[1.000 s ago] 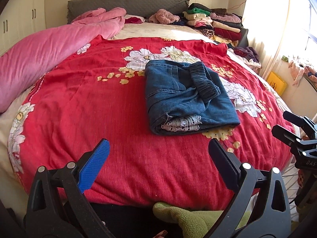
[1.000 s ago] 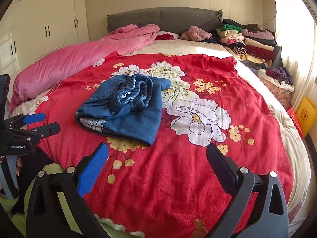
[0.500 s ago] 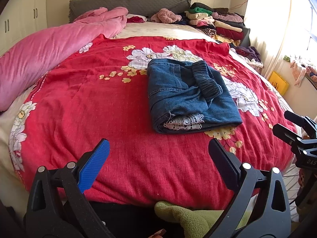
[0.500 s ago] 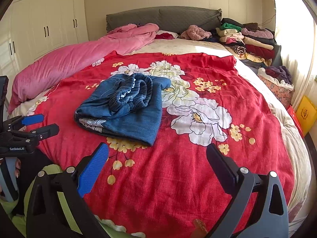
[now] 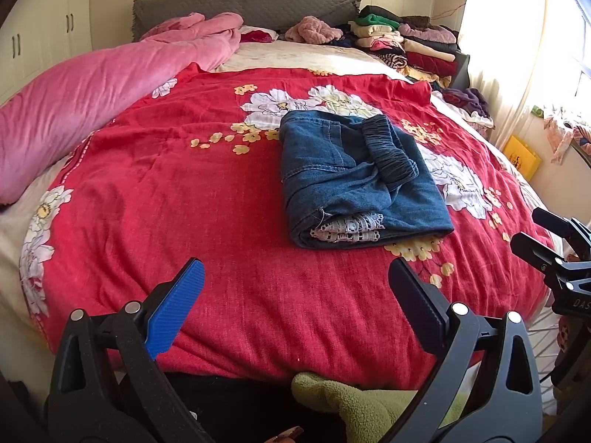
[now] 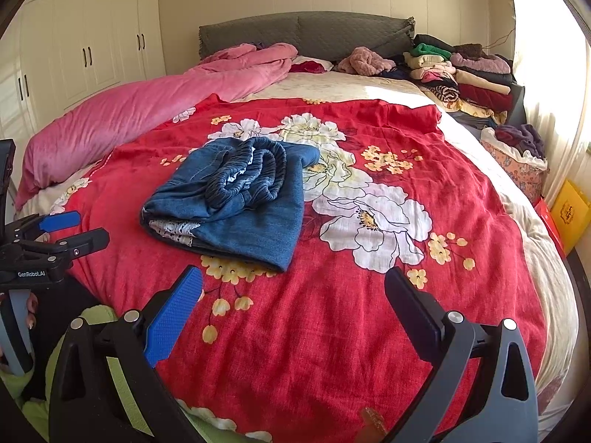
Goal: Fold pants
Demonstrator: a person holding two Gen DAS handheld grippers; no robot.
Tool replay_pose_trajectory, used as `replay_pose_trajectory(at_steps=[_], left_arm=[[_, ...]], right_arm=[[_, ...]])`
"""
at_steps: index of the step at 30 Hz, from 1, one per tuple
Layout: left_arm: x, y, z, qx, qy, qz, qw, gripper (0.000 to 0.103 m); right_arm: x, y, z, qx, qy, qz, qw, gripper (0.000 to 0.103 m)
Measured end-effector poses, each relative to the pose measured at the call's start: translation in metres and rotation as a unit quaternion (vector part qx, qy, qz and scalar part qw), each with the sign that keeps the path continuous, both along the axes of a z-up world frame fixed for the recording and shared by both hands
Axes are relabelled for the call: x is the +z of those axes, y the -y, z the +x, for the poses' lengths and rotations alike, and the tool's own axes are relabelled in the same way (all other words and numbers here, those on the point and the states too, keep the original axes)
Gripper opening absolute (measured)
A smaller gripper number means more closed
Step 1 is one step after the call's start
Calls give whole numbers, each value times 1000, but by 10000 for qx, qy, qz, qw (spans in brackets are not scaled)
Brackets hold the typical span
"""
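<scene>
Red bedspread (image 5: 184, 192): folded pants (image 5: 354, 181) (waistband up).

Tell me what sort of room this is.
A bedroom in a home, most likely. A wide bed with a grey padded headboard fills the view, white built-in wardrobes line the wall, and folded clothes are stacked beside the headboard.

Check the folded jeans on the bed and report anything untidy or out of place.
The jeans lie folded on the red bedspread, but the elastic waistband sits bunched and rumpled on top instead of flat, and a white lace trim pokes out of the near edge. Both tongs are open and clear of them.
</scene>
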State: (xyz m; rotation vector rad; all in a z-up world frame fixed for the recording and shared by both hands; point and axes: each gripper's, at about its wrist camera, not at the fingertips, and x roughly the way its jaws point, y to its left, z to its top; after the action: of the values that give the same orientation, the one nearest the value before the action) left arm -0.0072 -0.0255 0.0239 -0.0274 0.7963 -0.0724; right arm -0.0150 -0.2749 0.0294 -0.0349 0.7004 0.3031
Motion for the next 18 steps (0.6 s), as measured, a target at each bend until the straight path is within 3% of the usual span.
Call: replay_pose_trajectory(at_steps=[18], left_arm=[[-2,0,0,35,-44,37,10000,93]], right_arm=[[-1,-1,1,0,-86,-11,10000,98]])
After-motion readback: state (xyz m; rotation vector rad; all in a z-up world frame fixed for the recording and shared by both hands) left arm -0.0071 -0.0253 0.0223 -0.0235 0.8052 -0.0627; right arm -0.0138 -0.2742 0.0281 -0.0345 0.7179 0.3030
